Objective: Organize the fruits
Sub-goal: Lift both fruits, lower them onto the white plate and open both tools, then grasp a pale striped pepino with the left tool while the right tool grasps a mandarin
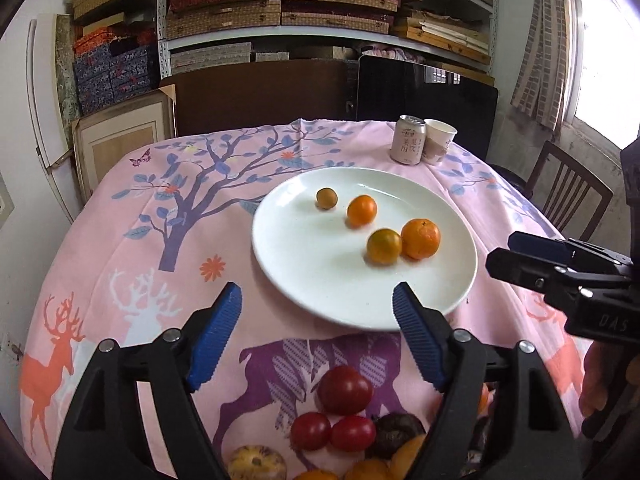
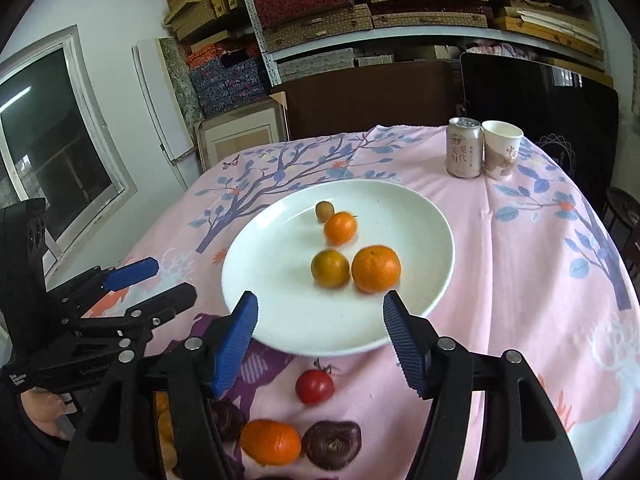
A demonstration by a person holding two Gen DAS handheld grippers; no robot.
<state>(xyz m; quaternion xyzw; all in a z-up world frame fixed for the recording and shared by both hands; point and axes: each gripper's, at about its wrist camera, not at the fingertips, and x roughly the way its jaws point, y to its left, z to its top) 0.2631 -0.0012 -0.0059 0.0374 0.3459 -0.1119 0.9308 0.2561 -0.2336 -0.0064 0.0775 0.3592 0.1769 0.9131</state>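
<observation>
both tongs, left gripper and right gripper, hung spread and empty before the white plate holding four fruits.

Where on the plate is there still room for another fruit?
The plate is bare on its left and near parts. Its right middle is crowded: a small brown fruit, two oranges and a greenish orange. Both grippers are open.

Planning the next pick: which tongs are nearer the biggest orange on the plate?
Right. The right tongs sit just short of the biggest orange; the left tongs hang farther back, left.
</observation>
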